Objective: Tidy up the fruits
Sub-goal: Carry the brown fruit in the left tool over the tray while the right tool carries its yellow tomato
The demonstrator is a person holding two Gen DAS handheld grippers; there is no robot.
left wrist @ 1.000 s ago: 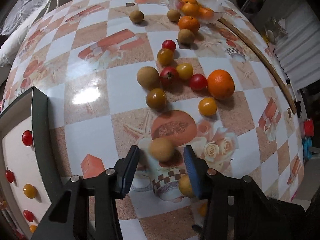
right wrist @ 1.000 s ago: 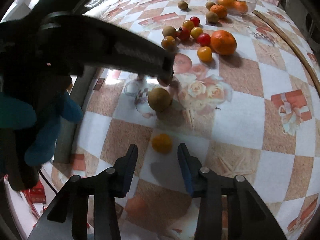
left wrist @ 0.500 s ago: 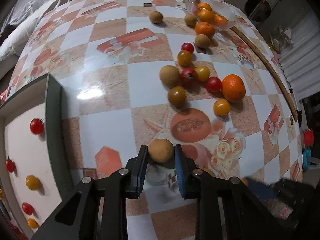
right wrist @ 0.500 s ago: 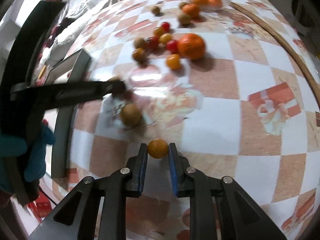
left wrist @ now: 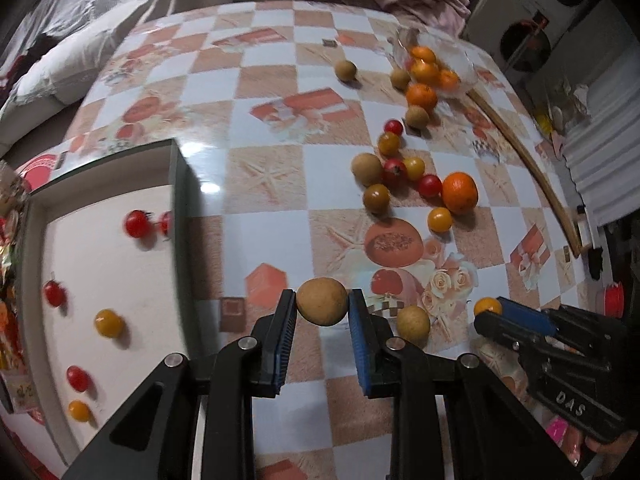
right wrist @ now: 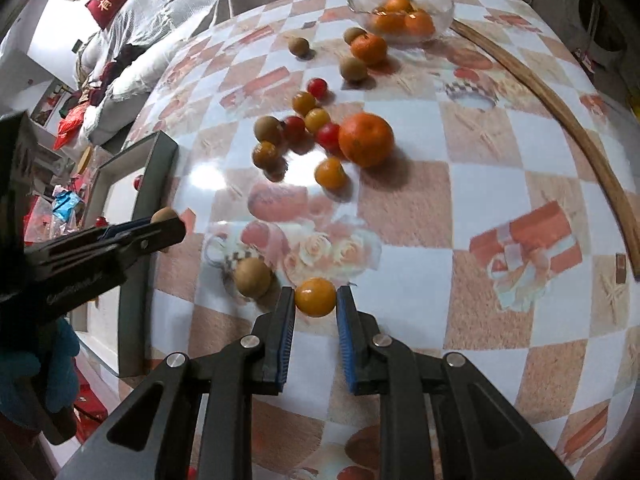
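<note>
My left gripper (left wrist: 322, 307) is shut on a tan round fruit (left wrist: 322, 301) and holds it above the table, near the tray's right wall. My right gripper (right wrist: 315, 301) is shut on a yellow-orange cherry tomato (right wrist: 315, 296); it shows in the left wrist view too (left wrist: 487, 306). Another tan fruit (right wrist: 252, 277) lies on the table just left of the right gripper. A cluster of tomatoes, tan fruits and an orange (left wrist: 459, 193) lies mid-table. The grey-rimmed tray (left wrist: 182, 216) on the left holds several red and yellow cherry tomatoes.
A glass bowl (right wrist: 442, 4) with oranges stands at the far edge, with an orange (right wrist: 369, 48) and tan fruits beside it. A wooden stick (right wrist: 568, 120) runs along the right side. Bedding and clutter lie beyond the table.
Both grippers have lifted with their fruits held. The left one moved left toward the tray with the tan fruit; the right one rose with the yellow tomato.
</note>
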